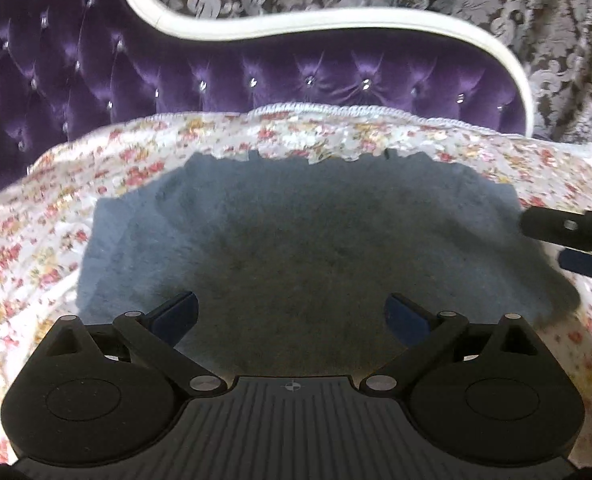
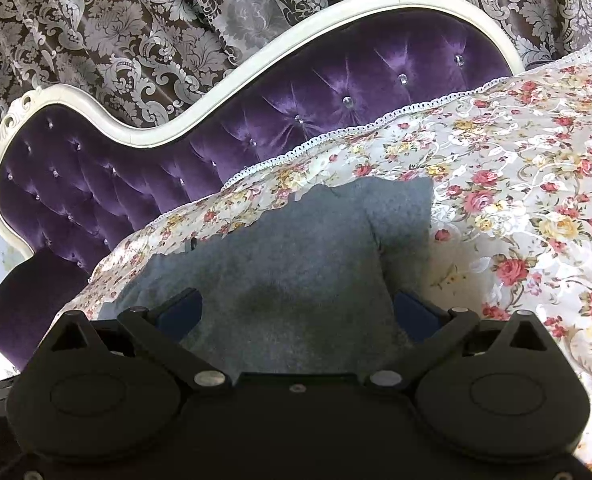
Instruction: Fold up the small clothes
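Observation:
A grey fuzzy garment (image 1: 296, 240) lies spread flat on a floral bedspread (image 1: 55, 208). My left gripper (image 1: 291, 314) is open and empty, low over the garment's near part. My right gripper (image 2: 298, 312) is also open and empty, over the garment (image 2: 279, 256) near its right side, where a folded flap (image 2: 400, 208) stands out. The right gripper also shows at the right edge of the left wrist view (image 1: 576, 240), at the garment's right edge.
A purple tufted headboard (image 1: 255, 68) with a white frame (image 2: 95, 120) rises behind the bedspread. Patterned brown and silver curtains (image 2: 135, 20) hang behind it. The floral bedspread (image 2: 536, 200) extends to the right of the garment.

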`<action>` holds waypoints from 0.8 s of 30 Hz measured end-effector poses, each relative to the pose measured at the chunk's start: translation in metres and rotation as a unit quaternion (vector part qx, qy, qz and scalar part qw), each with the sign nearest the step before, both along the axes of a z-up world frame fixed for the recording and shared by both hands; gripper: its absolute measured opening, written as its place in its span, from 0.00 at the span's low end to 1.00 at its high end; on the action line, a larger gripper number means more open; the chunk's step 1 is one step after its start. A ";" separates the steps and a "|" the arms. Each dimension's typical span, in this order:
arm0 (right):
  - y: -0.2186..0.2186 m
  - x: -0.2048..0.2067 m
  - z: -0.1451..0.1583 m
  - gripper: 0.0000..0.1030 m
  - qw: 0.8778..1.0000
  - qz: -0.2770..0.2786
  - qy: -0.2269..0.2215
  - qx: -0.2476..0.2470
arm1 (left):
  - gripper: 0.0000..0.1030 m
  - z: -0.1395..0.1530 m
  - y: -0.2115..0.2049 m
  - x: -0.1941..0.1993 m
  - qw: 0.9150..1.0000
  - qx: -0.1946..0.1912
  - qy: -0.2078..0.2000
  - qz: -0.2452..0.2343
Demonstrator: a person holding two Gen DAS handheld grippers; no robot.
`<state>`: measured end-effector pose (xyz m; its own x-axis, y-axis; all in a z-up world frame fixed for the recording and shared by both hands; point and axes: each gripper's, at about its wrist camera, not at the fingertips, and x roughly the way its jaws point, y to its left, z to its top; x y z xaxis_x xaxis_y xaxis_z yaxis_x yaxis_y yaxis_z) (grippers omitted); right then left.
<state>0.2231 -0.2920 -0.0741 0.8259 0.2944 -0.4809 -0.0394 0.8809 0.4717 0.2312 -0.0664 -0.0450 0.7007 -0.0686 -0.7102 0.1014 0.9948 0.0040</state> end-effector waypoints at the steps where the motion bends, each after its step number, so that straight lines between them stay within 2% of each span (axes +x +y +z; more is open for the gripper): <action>1: 0.000 0.000 0.000 1.00 1.000 0.000 0.000 0.001 | 0.98 -0.003 0.000 0.003 1.000 0.000 0.005 0.004; 9: -0.007 0.001 0.001 1.00 1.000 -0.009 0.001 0.016 | 0.99 -0.029 -0.008 0.021 0.998 0.033 0.051 0.010; 13: -0.009 0.001 0.001 1.00 1.000 -0.011 0.003 0.020 | 1.00 -0.031 -0.004 0.023 0.997 0.015 0.068 0.023; 19: -0.010 0.003 -0.002 1.00 0.999 -0.014 0.010 0.028 | 1.00 -0.032 -0.005 0.028 0.996 0.021 0.091 0.013; 24: -0.009 0.004 -0.006 1.00 0.999 -0.013 0.018 0.027 | 1.00 -0.034 -0.008 0.028 0.996 0.027 0.089 0.012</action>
